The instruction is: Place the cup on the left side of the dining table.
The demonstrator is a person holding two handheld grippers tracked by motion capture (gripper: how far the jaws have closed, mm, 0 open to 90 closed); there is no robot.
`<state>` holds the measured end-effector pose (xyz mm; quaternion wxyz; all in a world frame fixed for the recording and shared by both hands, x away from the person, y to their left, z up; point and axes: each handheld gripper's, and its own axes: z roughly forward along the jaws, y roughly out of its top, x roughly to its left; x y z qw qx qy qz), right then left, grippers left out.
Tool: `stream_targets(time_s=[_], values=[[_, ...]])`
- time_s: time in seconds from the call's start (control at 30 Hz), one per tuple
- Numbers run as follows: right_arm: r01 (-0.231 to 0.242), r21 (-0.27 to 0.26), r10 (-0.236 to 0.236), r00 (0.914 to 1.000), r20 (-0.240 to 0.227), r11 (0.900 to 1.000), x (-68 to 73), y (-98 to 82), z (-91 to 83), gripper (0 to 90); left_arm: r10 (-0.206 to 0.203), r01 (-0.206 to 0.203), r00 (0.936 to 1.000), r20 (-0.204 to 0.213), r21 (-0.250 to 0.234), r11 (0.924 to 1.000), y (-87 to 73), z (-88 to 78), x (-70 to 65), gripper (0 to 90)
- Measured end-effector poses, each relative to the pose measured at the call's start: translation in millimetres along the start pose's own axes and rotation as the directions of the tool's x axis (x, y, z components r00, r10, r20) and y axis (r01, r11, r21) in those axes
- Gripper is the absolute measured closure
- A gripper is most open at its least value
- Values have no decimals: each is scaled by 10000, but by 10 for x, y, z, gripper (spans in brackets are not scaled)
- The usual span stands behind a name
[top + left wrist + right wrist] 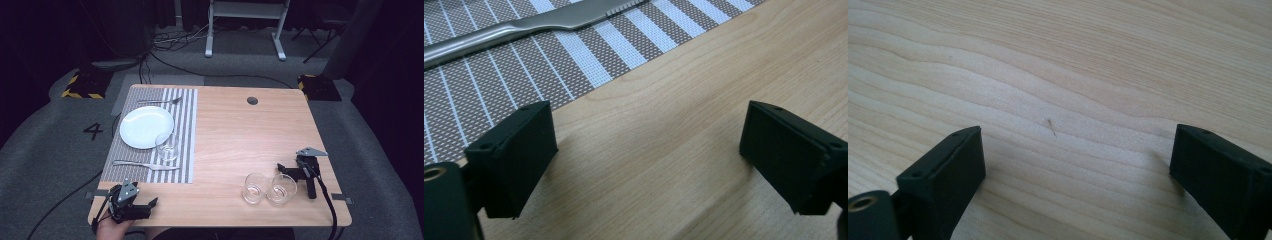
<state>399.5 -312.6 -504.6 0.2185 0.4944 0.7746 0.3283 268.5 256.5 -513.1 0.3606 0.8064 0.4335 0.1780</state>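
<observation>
Nearest the camera, at the near left corner of the table point(235, 135), my left gripper point(146, 206) rests in my hand point(112, 229). Its jaws stand wide apart with nothing between them. In the left gripper view they frame bare wood, with the edge of the striped placemat point(489, 75) and the knife point(524, 27) lying just beyond.

My right gripper point(290, 170) sits on the table at the near right, no hand on it in the high view. Its jaws are likewise spread and empty; the right gripper view looks over plain wood grain point(1058, 90).

Two empty glasses point(255, 188) point(281, 188) stand side by side near the front edge, the right-hand one just beside my right gripper. On the placemat at the far left there is a white plate point(145, 126), a fork point(160, 101) beyond it, the knife on the near side, and a third glass point(167, 145) at the plate's near right edge.

Judgement: one place setting looks complete, and the two spare glasses are the work in hand. I read this as a pause between steps, with nothing grasped. The next move calls for taking up the right gripper, bringing its open jaws around the nearer glass, level with its wall, and closing gently. Glass is smooth and could slip or tip against its neighbour.
</observation>
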Motion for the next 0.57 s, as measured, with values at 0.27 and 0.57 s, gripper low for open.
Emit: stream_targets(time_s=[0.27, 0.57], values=[[-4, 1, 4, 10000, 0, 10000, 0, 0, 0, 77, -140, 140, 9999, -98, -8, 9999, 7, 23, -31, 46], [-4, 0, 4, 10000, 0, 10000, 0, 0, 0, 77, -76, 76, 10000, -52, -26, 10000, -2, 19, -30, 46]])
